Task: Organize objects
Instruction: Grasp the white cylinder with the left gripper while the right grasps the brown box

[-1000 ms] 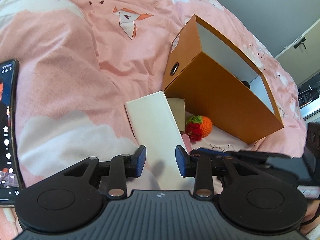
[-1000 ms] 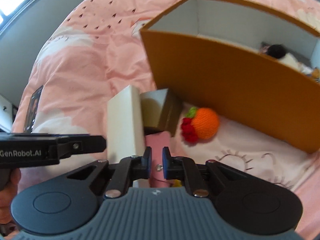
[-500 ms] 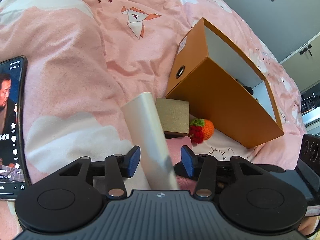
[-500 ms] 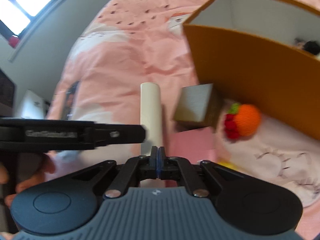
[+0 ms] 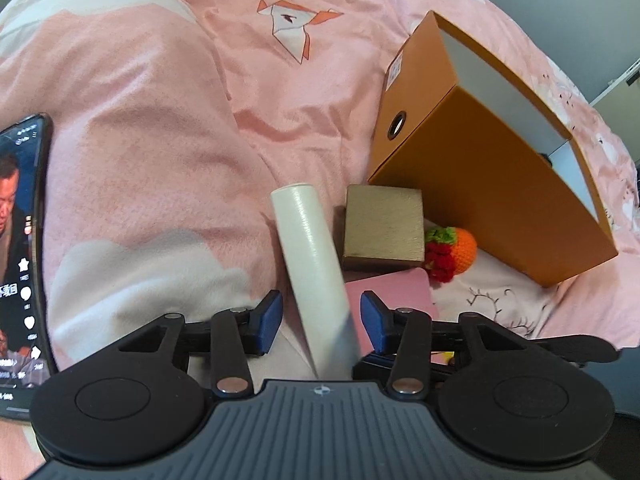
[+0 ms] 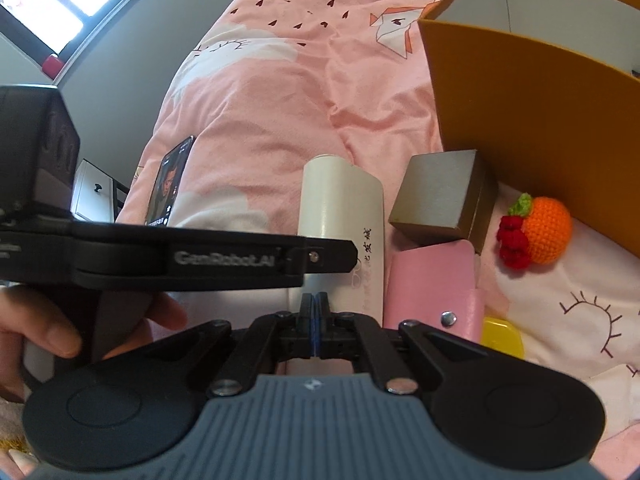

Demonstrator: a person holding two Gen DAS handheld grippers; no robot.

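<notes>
On the bed, a pink quilt (image 5: 160,120) printed with white clouds and an origami fox fills most of both views. The largest thing on it is an open orange box (image 5: 492,184) with a pale inner wall, lying at about two o'clock in the left wrist view and one o'clock in the right wrist view. A phone (image 5: 20,264) with a lit screen rests at nine o'clock at the left view's edge.

Next in size, a white case (image 5: 312,276) with a rounded end runs from twelve o'clock down toward six between the blue pads (image 5: 268,320) of the left hand-held gripper (image 5: 322,320); the jaws are spread and closing, with a gap on each side of the case. Just beside it at three o'clock lies a pink pouch (image 5: 392,294) with a snap flap, and above that a small tan box (image 5: 384,228) sits against the orange box's foot. A crocheted orange fruit (image 5: 460,252) with red and green trim lies at three o'clock of the tan box. A yellow piece (image 6: 502,336) peeks out beside the pouch.

The right hand-held gripper (image 6: 315,320) has its jaws pressed together on nothing, hovering over the near end of the white case.
</notes>
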